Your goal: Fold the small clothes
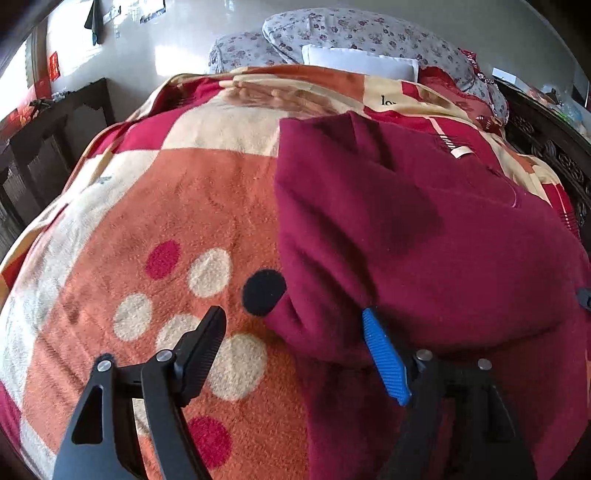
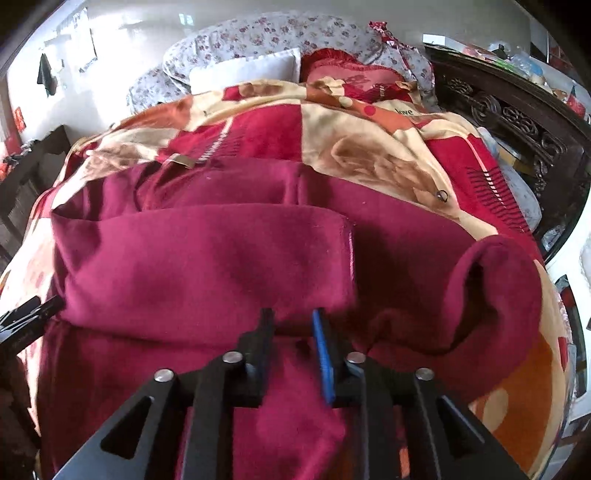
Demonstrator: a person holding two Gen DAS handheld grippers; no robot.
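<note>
A maroon garment (image 1: 424,229) lies partly folded on a patterned blanket (image 1: 177,206) on a bed. My left gripper (image 1: 295,321) is wide open at the garment's left lower edge, its blue-padded finger (image 1: 384,354) against the cloth and its black finger (image 1: 203,347) over the blanket. In the right wrist view the garment (image 2: 207,251) shows a folded flap on top and a sleeve cuff (image 2: 495,291) curled at the right. My right gripper (image 2: 291,321) stands over the garment's near part with its jaws a narrow gap apart; no cloth shows between them. The left gripper's finger (image 2: 29,314) shows at the left edge.
Floral pillows (image 1: 354,33) and a white pillow (image 1: 358,61) lie at the bed's far end. A dark carved wooden headboard (image 2: 517,114) runs along the right side. Dark furniture (image 1: 48,147) stands to the left by the white wall.
</note>
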